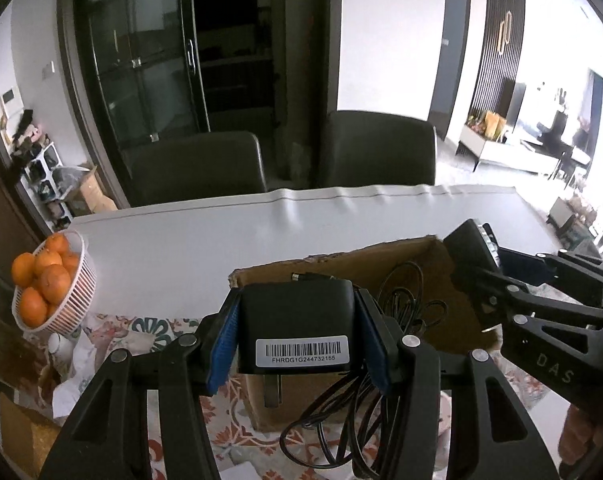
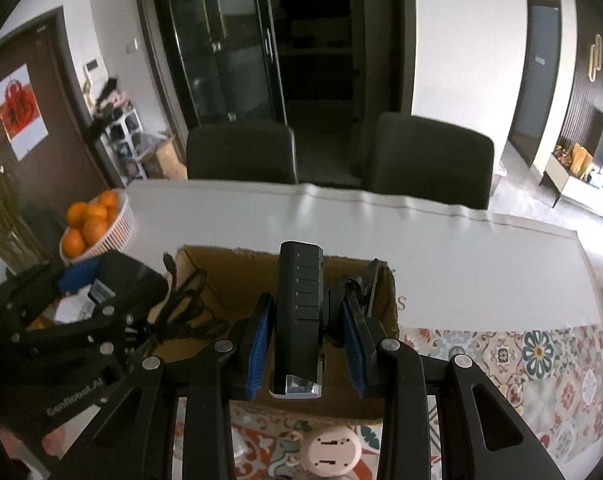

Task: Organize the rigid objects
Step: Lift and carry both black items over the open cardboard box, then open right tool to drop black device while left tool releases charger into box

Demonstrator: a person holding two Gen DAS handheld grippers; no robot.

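Left gripper [image 1: 297,344] jaws held a black adapter [image 1: 297,320], barcode label up, cable dangling. Right gripper [image 2: 305,344] jaws clamped a slim black ribbed device [image 2: 299,312] over the box [image 2: 221,280].

I see my left gripper [image 1: 301,344] and right gripper [image 2: 305,344]: black linkage frames, silver round screws, 2 blue ribbed pads each, with white "DAS" and "GenRobot.AI" lettering.
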